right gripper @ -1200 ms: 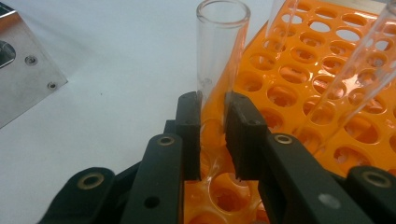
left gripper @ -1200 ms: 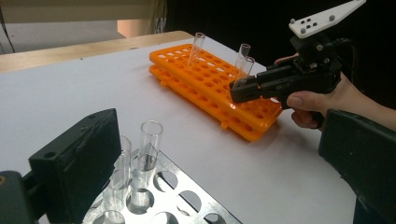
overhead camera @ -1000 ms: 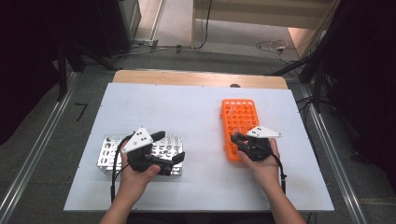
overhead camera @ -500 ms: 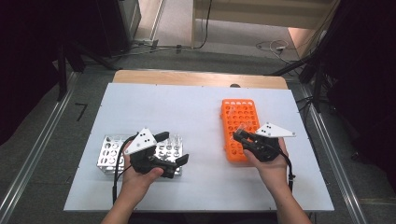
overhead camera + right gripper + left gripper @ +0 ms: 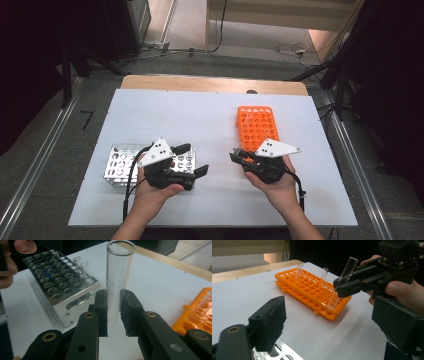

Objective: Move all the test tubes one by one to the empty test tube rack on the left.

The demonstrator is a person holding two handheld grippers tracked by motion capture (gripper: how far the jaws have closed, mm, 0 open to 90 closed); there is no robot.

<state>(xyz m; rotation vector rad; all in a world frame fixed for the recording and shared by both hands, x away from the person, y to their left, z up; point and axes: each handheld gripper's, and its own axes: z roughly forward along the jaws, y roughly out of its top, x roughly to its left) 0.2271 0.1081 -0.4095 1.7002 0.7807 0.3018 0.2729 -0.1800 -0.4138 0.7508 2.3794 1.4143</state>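
A: Item 1, biggest first?
B: White table (image 5: 210, 115). Next, orange rack (image 5: 256, 126), far right side, two clear tubes (image 5: 299, 270) standing in it.
A: Item 2?
B: Metal rack (image 5: 120, 165), near left, two tubes upright in its end holes, seen in right gripper view.
A: Grippers?
B: Left gripper (image 5: 191, 159) over metal rack's right end; jaws apart, nothing betw. them, have just been closing a bit. Right gripper (image 5: 235, 156) by orange rack's near end, clamped.
A: On what?
B: Test tube (image 5: 117, 282), clear, empty, open end up. Pads pinch it low on its length; it hangs tilted just above orange rack's near corner, off the table.
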